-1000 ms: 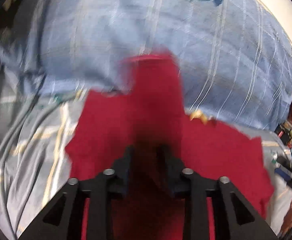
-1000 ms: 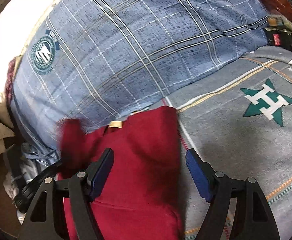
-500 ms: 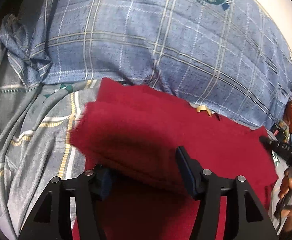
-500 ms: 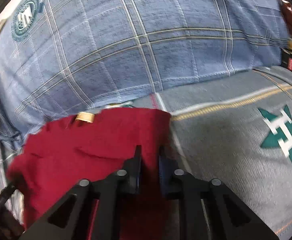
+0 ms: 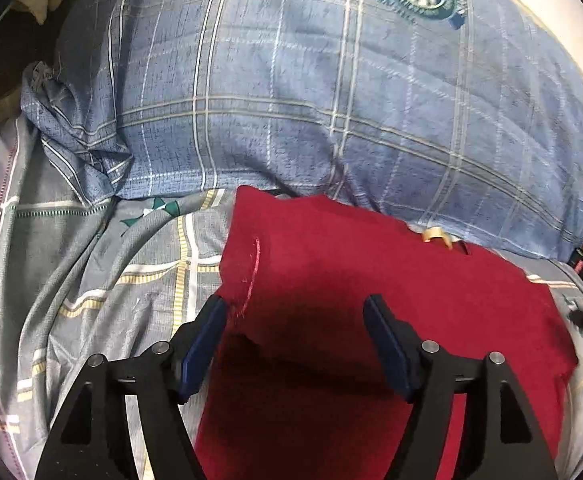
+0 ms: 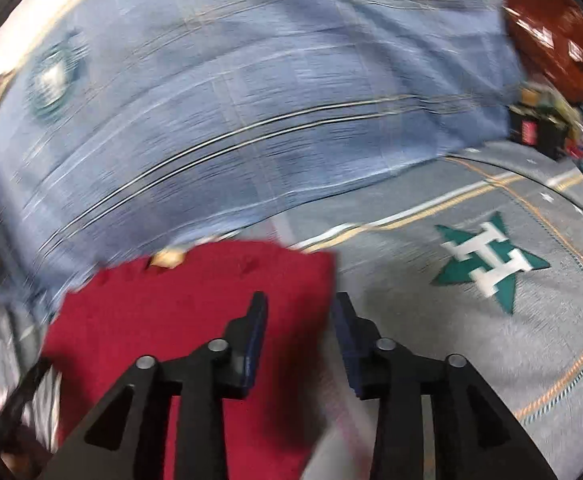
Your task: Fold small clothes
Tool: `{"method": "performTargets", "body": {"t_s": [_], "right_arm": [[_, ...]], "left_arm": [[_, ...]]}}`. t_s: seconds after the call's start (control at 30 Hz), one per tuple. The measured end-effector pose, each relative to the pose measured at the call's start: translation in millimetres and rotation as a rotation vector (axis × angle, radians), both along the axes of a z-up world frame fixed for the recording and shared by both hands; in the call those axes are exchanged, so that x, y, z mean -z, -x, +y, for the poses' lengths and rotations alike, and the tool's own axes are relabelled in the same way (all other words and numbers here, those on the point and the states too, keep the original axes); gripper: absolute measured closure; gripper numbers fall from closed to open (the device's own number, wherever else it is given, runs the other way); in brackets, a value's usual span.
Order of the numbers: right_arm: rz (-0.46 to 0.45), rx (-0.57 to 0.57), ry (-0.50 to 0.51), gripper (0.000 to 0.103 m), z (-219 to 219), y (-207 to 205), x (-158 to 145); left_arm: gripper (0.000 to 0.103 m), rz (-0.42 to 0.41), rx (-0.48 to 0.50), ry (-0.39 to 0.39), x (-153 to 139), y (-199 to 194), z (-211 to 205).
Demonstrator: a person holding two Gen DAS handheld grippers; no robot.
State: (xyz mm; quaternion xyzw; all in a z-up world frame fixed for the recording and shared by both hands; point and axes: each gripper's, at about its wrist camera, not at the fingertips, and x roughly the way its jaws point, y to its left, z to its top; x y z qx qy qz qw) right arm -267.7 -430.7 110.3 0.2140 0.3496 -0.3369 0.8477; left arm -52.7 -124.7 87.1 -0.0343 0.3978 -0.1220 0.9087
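A: What is hard to read?
B: The right view is smeared; the red garment [image 6: 195, 312] runs off the bottom edge.
A: Counts?
B: One garment [image 5: 371, 280] on the grey bedsheet [image 5: 91, 280], against one blue plaid pillow [image 5: 291, 92]. Left gripper [image 5: 295, 312] spread wide above it, empty; right gripper [image 6: 299, 308] parted over its right edge, gripping nothing.

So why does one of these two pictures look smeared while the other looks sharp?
Right wrist view: motion blur streaks the blue plaid pillow and softens the red garment. Left wrist view: mostly crisp, blurred only near the right edge, with a dark shadow on the garment between the open jaws. Both views bend straight lines, a fisheye effect.
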Motion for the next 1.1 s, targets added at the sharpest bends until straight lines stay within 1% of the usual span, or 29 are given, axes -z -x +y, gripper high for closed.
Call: {"method": "performTargets", "body": {"t_s": [0.07,0.13,0.17,0.2,0.23,0.27,0.33,0.37,0.43,0.5,0.57,0.63,0.73,0.83,0.87,1.0,1.1], "right_arm": [[0.039,-0.082,-0.016,0.066,21,-9,3],[0.076,-0.138,-0.043,0.067,35,-14,14],[0.113,-0.155,-0.044,0.068,39,-19,23],[0.160,-0.157,-0.028,0.072,42,-23,32],[0.208,-0.155,-0.003,0.074,42,-23,40],[0.206,-0.150,0.033,0.076,45,-21,43],[0.213,-0.136,0.031,0.076,48,-16,38],[0.205,-0.130,0.030,0.074,50,-15,35],[0.159,-0.122,0.035,0.071,53,-11,27],[0.136,-0.129,0.049,0.063,54,-15,21],[0.119,-0.138,0.089,0.059,52,-24,17],[0.104,-0.132,0.092,0.059,46,-34,17],[0.125,-0.121,0.092,0.059,34,-50,24],[0.195,-0.081,0.101,0.059,16,-64,42],[0.182,-0.076,0.091,0.058,10,-64,46],[0.205,-0.065,0.052,0.057,9,-59,40],[0.198,-0.091,0.053,0.055,27,-45,26]], "left_arm": [[0.032,0.034,-0.009,-0.020,8,-9,-4],[0.032,0.053,-0.011,-0.064,17,-17,-10],[0.032,0.076,-0.005,-0.086,23,-20,-12],[0.032,0.094,0.003,-0.096,28,-23,-15],[0.030,0.091,0.004,-0.092,29,-23,-14],[0.030,0.082,0.006,-0.085,29,-23,-13],[0.032,0.085,0.012,-0.083,26,-21,-13],[0.032,0.075,0.008,-0.077,23,-19,-11],[0.032,0.046,0.006,-0.075,16,-16,-10],[0.032,0.043,0.007,-0.084,16,-18,-11],[0.032,0.042,0.005,-0.097,19,-23,-14],[0.031,0.048,0.002,-0.108,25,-26,-16],[0.027,0.042,0.002,-0.124,32,-30,-20],[0.026,0.040,0.004,-0.134,34,-33,-24],[0.026,0.041,0.004,-0.132,34,-32,-24],[0.026,0.042,0.014,-0.132,33,-30,-23],[0.026,0.039,0.024,-0.136,29,-24,-21]]}}
